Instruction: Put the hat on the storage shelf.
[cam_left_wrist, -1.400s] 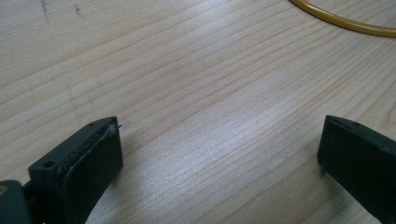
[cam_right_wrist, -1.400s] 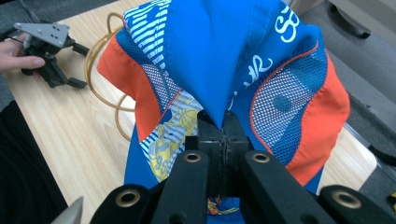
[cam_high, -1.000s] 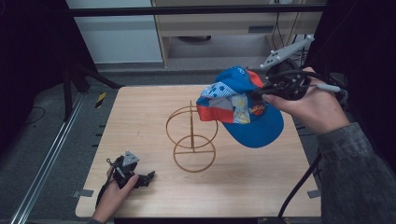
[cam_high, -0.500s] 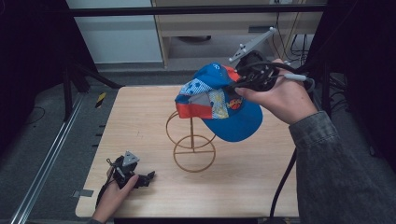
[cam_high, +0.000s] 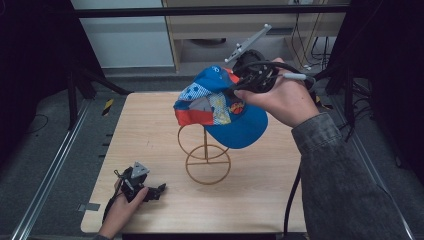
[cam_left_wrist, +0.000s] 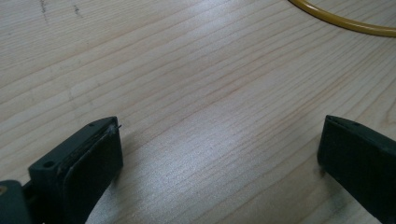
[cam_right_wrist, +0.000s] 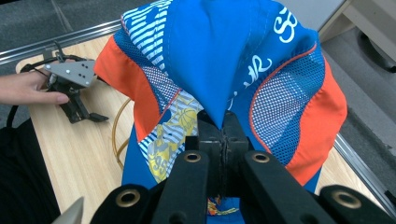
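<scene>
A blue, orange and white patterned cap (cam_high: 220, 107) hangs in the air over a yellow wire stand (cam_high: 206, 156) at the middle of the wooden table (cam_high: 150, 125). My right gripper (cam_high: 235, 87) is shut on the cap's crown; in the right gripper view its jaws pinch a fold of the cap (cam_right_wrist: 219, 70). My left gripper (cam_high: 159, 190) rests on the table near the front left corner, held by a hand, jaws open with bare wood between them. The left gripper view has a curve of the wire stand (cam_left_wrist: 345, 21) at its top right.
A shelf unit (cam_high: 225, 30) and cables stand beyond the table's far edge. Dark frame posts (cam_high: 75, 80) rise at the left, and a metal rail (cam_high: 45, 175) runs along the floor there. The person's sleeve (cam_high: 340, 175) crosses the table's right side.
My right gripper has carried the cap leftward and slightly away, from right of the stand to above it. The left gripper has not moved.
</scene>
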